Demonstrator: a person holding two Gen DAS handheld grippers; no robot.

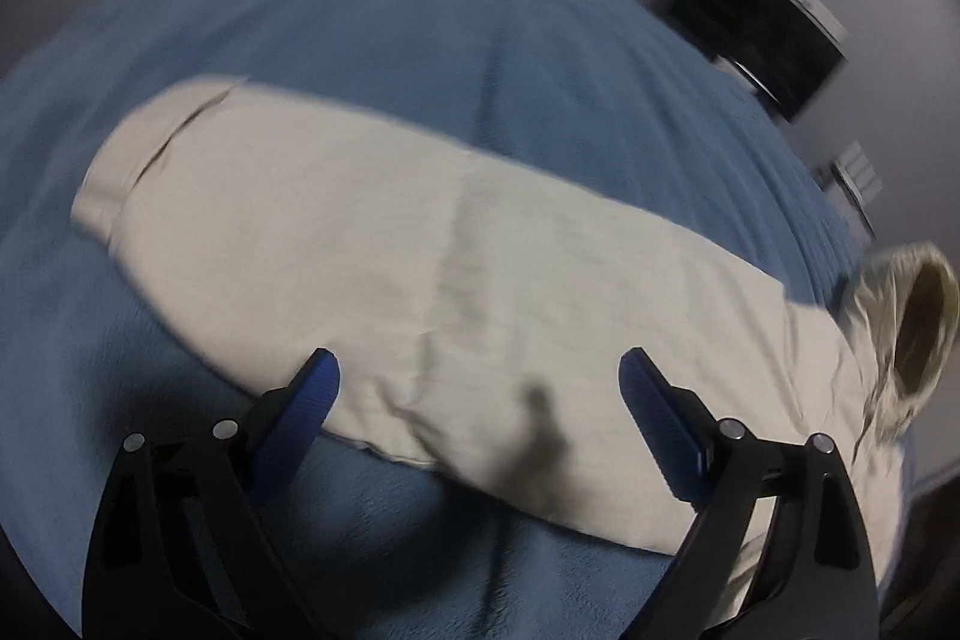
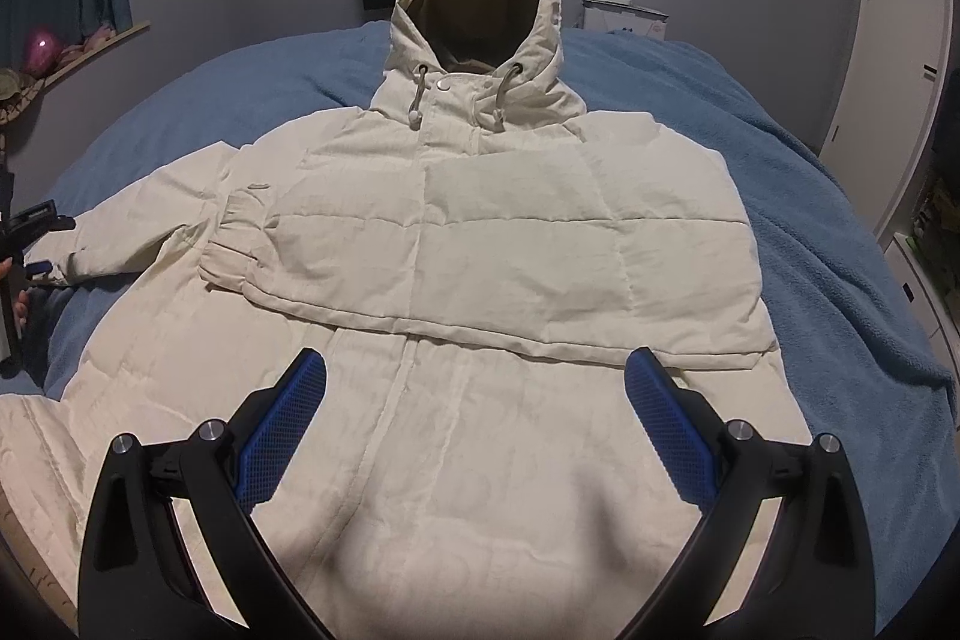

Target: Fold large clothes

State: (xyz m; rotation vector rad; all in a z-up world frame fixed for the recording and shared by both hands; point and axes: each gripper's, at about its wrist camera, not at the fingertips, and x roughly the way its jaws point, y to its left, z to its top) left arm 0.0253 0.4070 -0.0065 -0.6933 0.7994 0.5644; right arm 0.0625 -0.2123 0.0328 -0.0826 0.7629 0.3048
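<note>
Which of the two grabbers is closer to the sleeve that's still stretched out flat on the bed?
Left. The left gripper hovers open right at the outstretched sleeve, near its cuff. The right gripper hangs open over the coat's lower front, away from that sleeve.

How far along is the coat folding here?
Early. Done: one sleeve lies folded across the coat chest. In hand: nothing; left hand-held gripper hovers open over the other sleeve, right hand-held gripper open above the front. Left: that sleeve, hood, body folds.
</note>
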